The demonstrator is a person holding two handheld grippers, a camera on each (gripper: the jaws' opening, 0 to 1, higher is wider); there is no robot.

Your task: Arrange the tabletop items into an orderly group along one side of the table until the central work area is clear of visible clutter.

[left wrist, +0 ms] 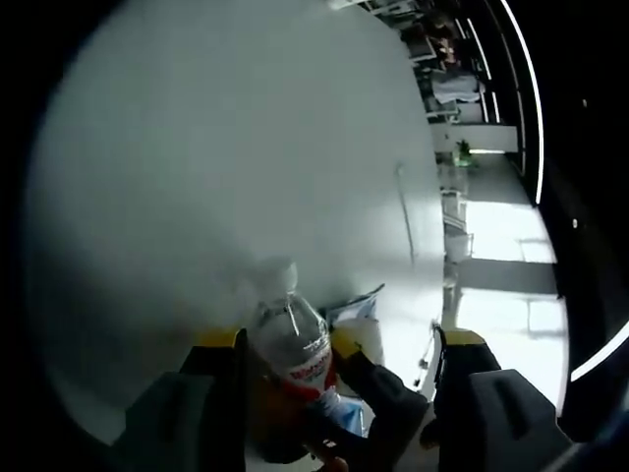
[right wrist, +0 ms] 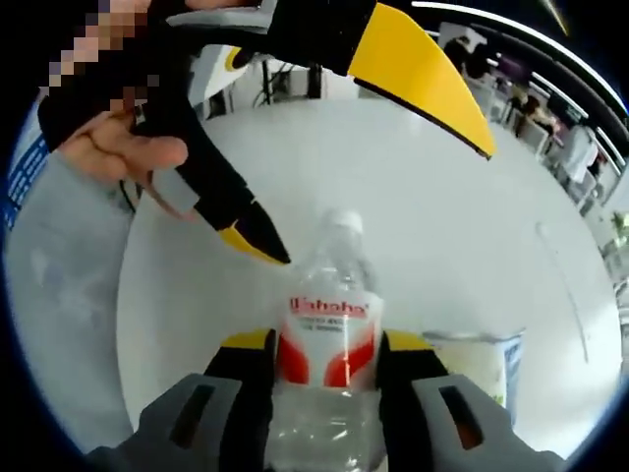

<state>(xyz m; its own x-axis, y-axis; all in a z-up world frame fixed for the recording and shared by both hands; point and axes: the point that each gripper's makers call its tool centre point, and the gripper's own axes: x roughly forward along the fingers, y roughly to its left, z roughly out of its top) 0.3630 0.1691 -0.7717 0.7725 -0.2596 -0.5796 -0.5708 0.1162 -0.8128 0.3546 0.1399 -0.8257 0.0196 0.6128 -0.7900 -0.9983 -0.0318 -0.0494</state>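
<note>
In my right gripper view the water bottle (right wrist: 329, 344) stands at bottom centre, clamped at its red label by the right tongs (right wrist: 327, 356), long axis running up the frame over the white counter (right wrist: 442, 216). The left tongs (right wrist: 334, 147) hang spread wide at upper left, just above its cap, so my right is nearer.

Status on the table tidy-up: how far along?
Done: most of the white table looks bare. In hand: right gripper shut on the water bottle; left gripper open above it. Left: likely placing the bottle, then the white packet beside it.
</note>
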